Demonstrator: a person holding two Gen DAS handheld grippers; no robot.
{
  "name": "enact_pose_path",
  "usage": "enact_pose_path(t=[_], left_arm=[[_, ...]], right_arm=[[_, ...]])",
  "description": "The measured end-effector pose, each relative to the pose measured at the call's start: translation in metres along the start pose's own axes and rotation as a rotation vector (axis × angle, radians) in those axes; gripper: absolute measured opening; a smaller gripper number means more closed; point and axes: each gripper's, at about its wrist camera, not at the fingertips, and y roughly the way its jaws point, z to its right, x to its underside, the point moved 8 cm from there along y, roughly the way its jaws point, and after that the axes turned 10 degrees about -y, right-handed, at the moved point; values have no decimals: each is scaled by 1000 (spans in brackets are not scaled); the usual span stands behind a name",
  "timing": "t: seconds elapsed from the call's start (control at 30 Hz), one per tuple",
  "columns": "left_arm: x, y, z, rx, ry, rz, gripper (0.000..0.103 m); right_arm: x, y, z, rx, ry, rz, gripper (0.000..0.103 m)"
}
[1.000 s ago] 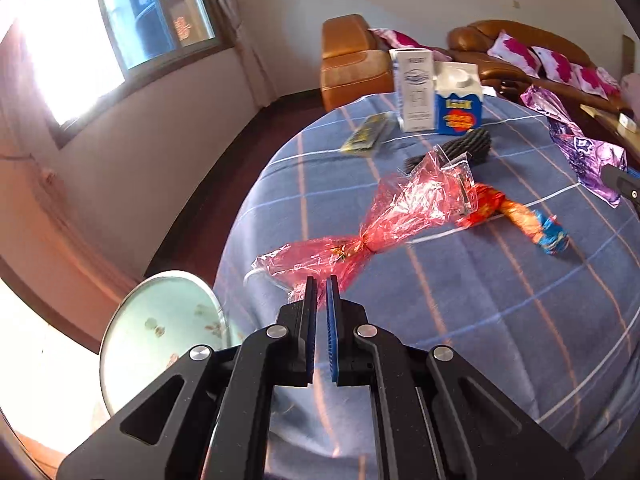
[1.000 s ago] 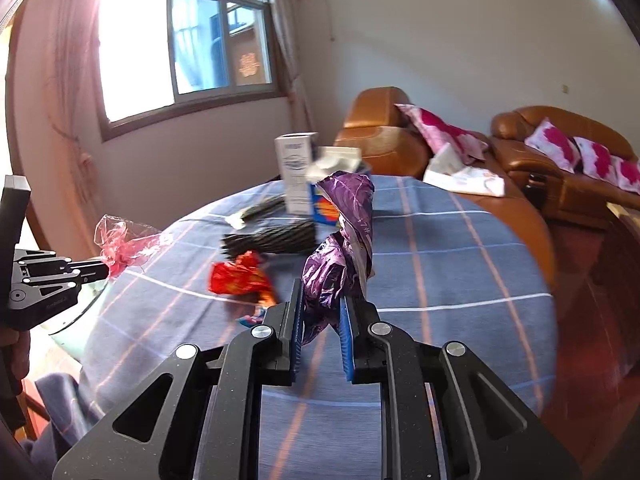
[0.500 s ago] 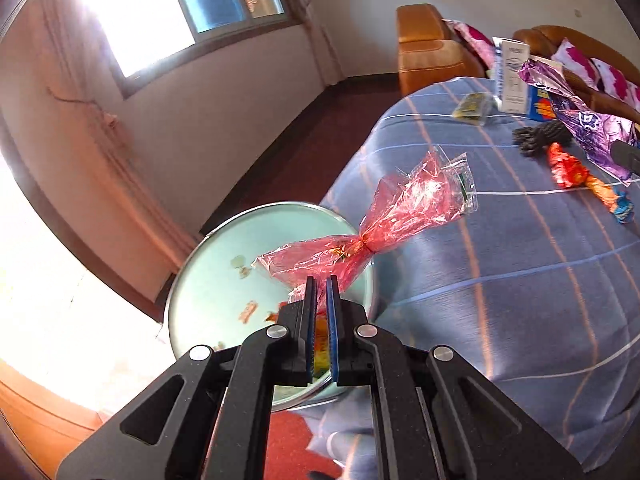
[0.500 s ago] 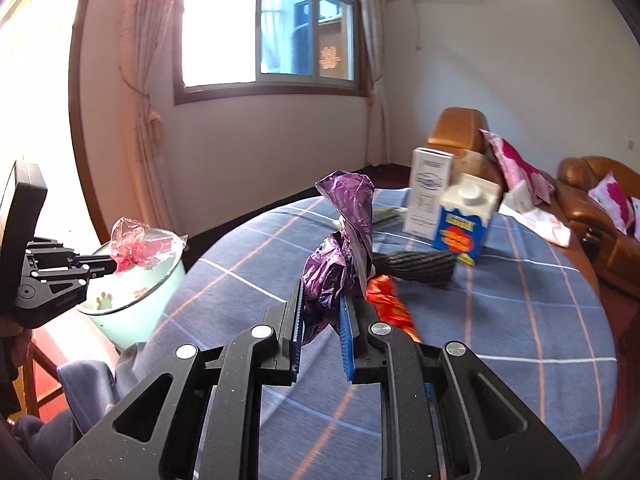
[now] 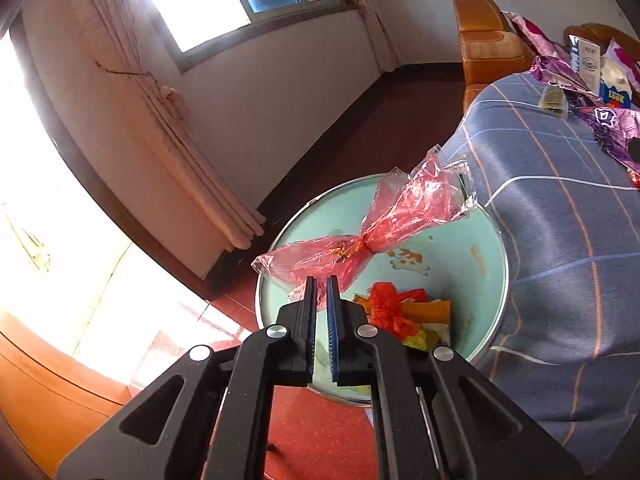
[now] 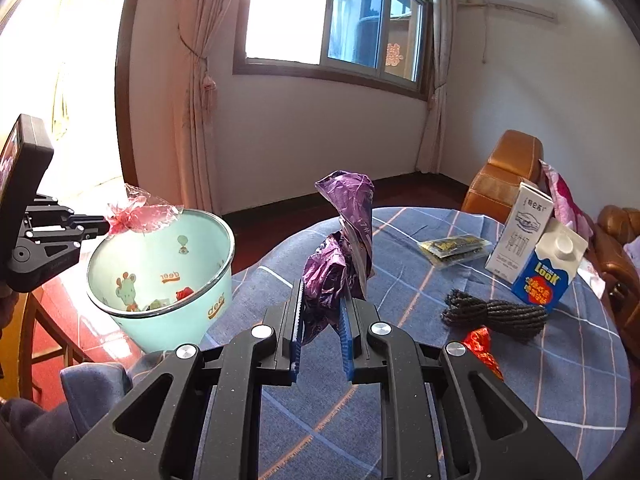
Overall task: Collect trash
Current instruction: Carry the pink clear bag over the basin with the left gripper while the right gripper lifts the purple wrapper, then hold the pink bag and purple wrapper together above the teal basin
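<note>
My left gripper (image 5: 321, 280) is shut on a red cellophane wrapper (image 5: 384, 228) and holds it over the open mint-green trash bin (image 5: 472, 280), which has several scraps at its bottom. In the right wrist view the left gripper (image 6: 106, 226) holds the red wrapper (image 6: 138, 216) above the bin's (image 6: 160, 256) near rim. My right gripper (image 6: 322, 292) is shut on a crumpled purple foil wrapper (image 6: 344, 248), held above the table's left part. The purple wrapper also shows in the left wrist view (image 5: 608, 120).
The round table has a blue checked cloth (image 6: 540, 380). On it lie a black cord bundle (image 6: 496, 314), a red wrapper (image 6: 482, 346), a dark snack packet (image 6: 454, 248), a white carton (image 6: 518, 236) and a blue milk carton (image 6: 550, 270). Brown sofas (image 6: 508, 176) stand behind.
My left gripper has carried the red cellophane wrapper off the table to above the bin. My right gripper has swung left with the purple wrapper, so the bin is now in its view.
</note>
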Motion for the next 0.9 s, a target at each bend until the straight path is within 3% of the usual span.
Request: enact_pose_path(t=[0.43, 0.9], left_arm=[[9, 19, -42, -98, -16, -30, 5], [17, 34, -51, -109, -36, -54, 5]], right_arm=[[-30, 29, -43, -52, -137, -8, 16], [-45, 41, -83, -109, -201, -6, 17]])
